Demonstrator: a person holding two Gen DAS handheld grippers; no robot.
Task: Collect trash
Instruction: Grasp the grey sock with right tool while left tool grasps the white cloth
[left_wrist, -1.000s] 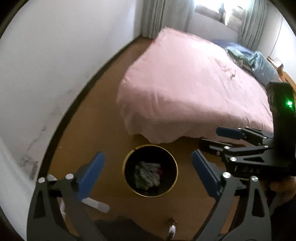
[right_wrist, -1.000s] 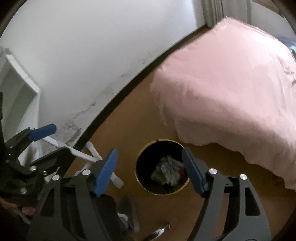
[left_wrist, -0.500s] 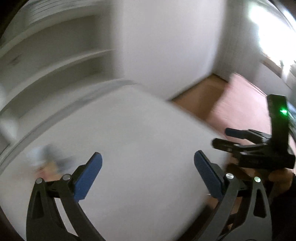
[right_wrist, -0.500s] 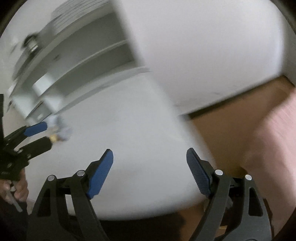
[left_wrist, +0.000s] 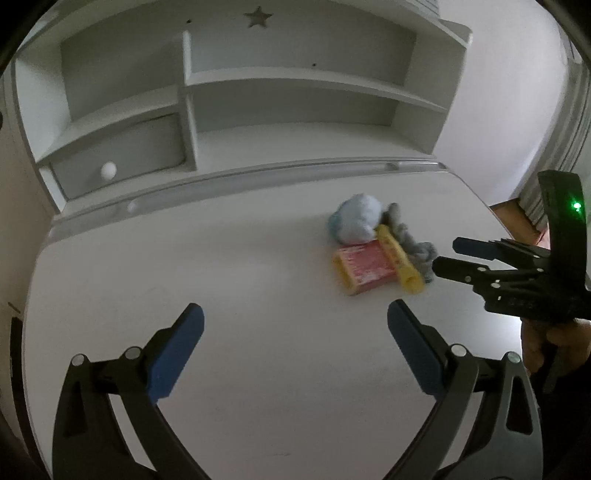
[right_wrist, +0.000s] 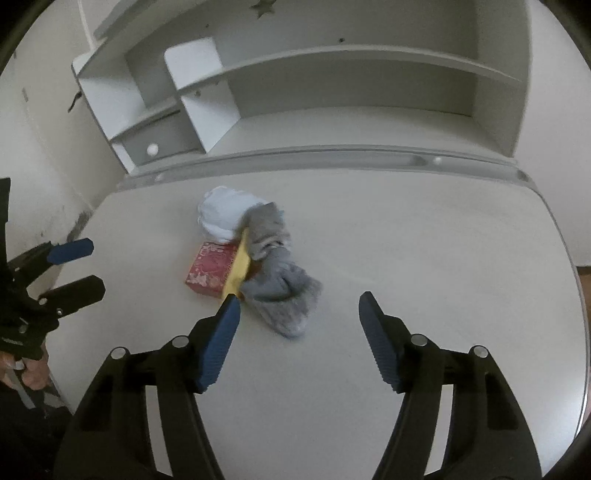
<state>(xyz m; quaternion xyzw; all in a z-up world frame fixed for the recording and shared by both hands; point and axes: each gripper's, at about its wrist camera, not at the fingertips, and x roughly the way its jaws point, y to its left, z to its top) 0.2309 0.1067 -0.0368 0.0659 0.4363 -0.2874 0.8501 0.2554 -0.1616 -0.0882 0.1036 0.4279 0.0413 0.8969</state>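
L wrist view: left gripper (left_wrist: 293, 325) spread wide, empty, lower centre; trash pile on white desk (left_wrist: 240, 295), centre-right: white wad (left_wrist: 354, 221), red box (left_wrist: 365, 271), yellow tube (left_wrist: 399, 264), grey cloth (left_wrist: 415, 247).
R wrist view: right gripper (right_wrist: 297, 321) released, nothing held, grey cloth (right_wrist: 277, 280) just ahead, upper-left of gap; red box (right_wrist: 210, 269) left of it.
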